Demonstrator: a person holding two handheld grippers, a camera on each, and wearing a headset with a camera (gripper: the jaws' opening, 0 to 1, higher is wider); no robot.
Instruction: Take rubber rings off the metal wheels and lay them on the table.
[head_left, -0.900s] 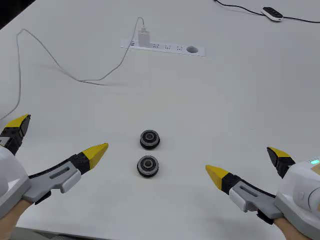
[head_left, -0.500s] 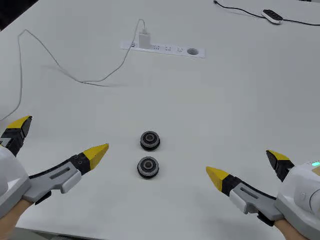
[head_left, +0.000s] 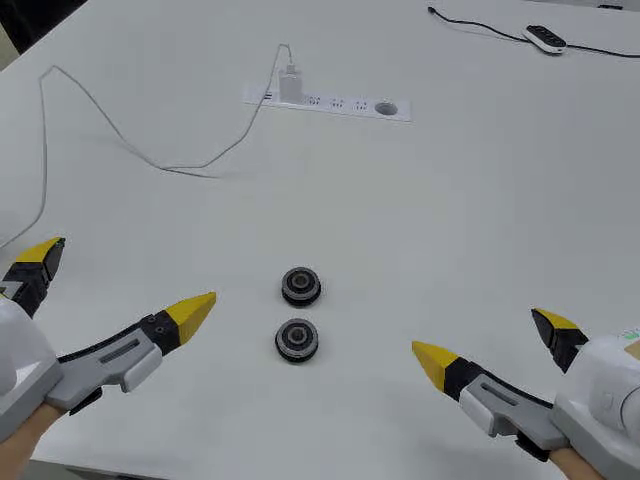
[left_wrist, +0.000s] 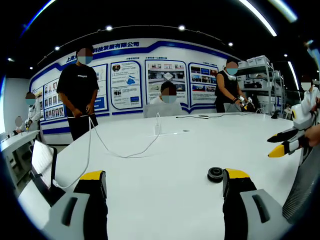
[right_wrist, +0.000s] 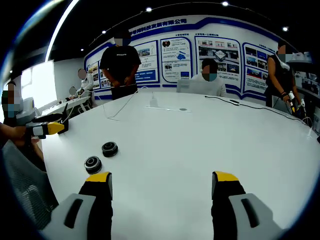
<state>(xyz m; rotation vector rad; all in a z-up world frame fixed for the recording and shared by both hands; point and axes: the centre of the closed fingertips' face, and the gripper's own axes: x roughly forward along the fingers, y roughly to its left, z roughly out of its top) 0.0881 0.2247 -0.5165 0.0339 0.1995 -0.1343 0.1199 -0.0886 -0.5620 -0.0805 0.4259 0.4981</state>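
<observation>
While looking down on the plain white tabletop (head_left: 470, 210), holds the left gripper (head_left: 122, 276), grey-bodied with black, yellow-tipped jaws, low at the near left, and the matching right gripper (head_left: 489, 338) low at the near right, well apart from each other. Has both sets of jaws spread wide with nothing between them but bare table, as seen along each tool in the two gripper views. Faces two small round metal wheels lying flat on the table between the grippers: the nearer wheel (head_left: 297, 339) just in front of the farther wheel (head_left: 301, 285), close together but not touching, and clear of every jaw tip. Shows black rubber rings (head_left: 281, 338) seated around silvery hubs on both. From the right gripper view, sees the same pair (right_wrist: 109, 149) ahead and to the left of the jaws; from the left gripper view, catches one wheel (left_wrist: 216, 174) just beside the right-hand jaw tip. Farther across the table, takes in a long white power strip (head_left: 325, 100) with a white plug-in charger (head_left: 290, 78) and its thin grey cable (head_left: 120, 140) curving off to the left, plus a small black-and-white oval device (head_left: 545, 33) on a black cord at the far right. Beyond the table, glimpses several people before a blue-and-white display wall (right_wrist: 200, 50).
</observation>
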